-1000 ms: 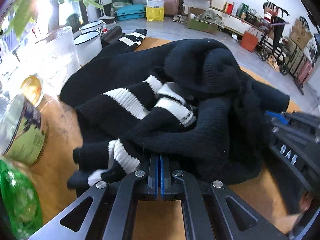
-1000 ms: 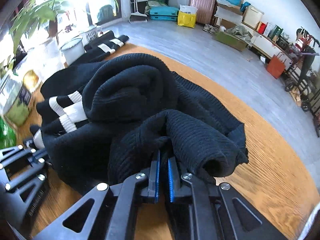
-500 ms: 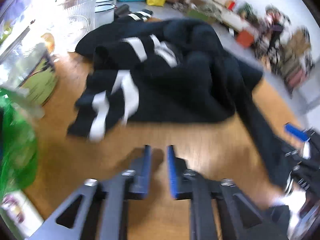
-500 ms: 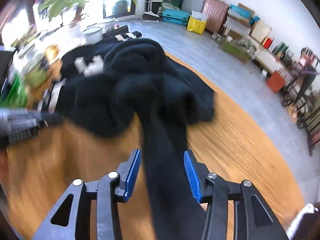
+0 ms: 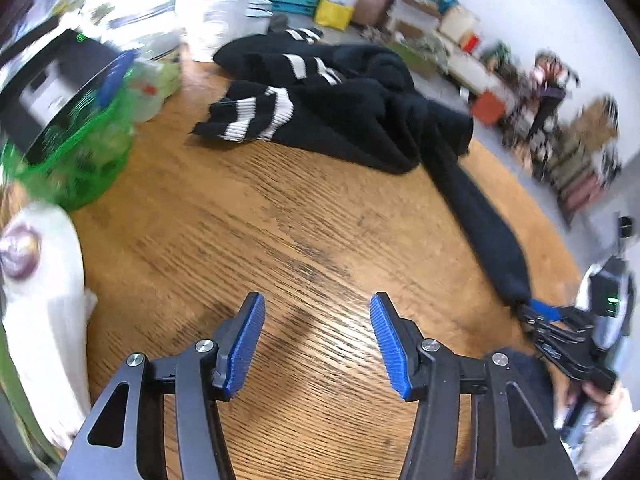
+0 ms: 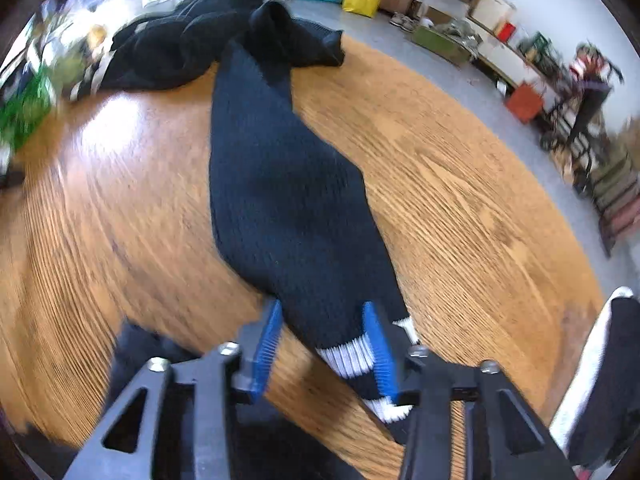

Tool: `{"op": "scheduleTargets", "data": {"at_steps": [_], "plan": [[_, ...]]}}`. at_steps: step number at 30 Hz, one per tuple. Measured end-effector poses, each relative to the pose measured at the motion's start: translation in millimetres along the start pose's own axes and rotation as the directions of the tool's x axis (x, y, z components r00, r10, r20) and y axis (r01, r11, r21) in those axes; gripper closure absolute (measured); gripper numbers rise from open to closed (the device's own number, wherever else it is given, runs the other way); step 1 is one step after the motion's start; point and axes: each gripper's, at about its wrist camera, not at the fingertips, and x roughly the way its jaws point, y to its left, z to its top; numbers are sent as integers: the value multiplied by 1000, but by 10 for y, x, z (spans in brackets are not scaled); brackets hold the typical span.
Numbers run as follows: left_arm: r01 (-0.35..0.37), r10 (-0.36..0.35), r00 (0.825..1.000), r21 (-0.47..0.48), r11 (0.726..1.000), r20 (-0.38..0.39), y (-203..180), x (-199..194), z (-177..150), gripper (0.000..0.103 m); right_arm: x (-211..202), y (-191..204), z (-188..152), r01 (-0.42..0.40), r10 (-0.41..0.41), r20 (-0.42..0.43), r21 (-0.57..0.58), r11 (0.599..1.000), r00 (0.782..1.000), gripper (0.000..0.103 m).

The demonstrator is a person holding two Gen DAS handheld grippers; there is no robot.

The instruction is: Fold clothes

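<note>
A black knit sweater with white stripes [image 5: 352, 112] lies bunched at the far side of the wooden table [image 5: 280, 240]. One long sleeve [image 6: 288, 200] trails from it toward me. The sleeve's white-striped cuff [image 6: 352, 356] lies between the blue pads of my right gripper [image 6: 322, 320]. Those jaws are closing around it but still stand apart. In the left wrist view, the right gripper [image 5: 540, 314] sits at the sleeve's [image 5: 480, 216] end. My left gripper [image 5: 316, 316] hovers over bare wood, jaws opening, nothing between them.
A green net bag [image 5: 80, 152], a black box [image 5: 52, 80] and a white pot [image 5: 212, 20] crowd the table's left side. Something white [image 5: 44, 300] lies at the near left. A person's hand [image 5: 600, 396] holds the right gripper. Boxes and suitcases line the far wall.
Both grippers let go of the bunched sweater and drew back toward me. The left one now stands open over bare wood. The right one opened and has slid back along the stretched sleeve to its cuff.
</note>
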Motion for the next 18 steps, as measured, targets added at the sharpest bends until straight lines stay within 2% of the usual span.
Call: {"op": "scheduleTargets", "data": {"at_steps": [1, 3, 7, 10, 13, 18], "plan": [[12, -12, 1000, -22, 1000, 12, 22, -22, -19, 47, 17, 7, 54, 1, -1, -2, 7, 1000, 1000, 89], [36, -34, 998, -47, 998, 49, 71, -52, -34, 47, 45, 35, 204, 0, 0, 4, 18, 1000, 1000, 93], [74, -69, 994, -57, 996, 89, 126, 34, 45, 47, 14, 220, 753, -20, 18, 78, 25, 1000, 997, 94], [101, -97, 994, -78, 992, 60, 237, 105, 36, 47, 32, 564, 1276, -33, 35, 130, -22, 999, 991, 94], [92, -88, 995, -89, 992, 40, 289, 186, 48, 47, 24, 1012, 1751, -64, 75, 168, -71, 995, 983, 94], [77, -73, 996, -83, 994, 46, 320, 284, 83, 47, 119, 1566, 2214, -120, 139, 201, -107, 987, 970, 94]]}}
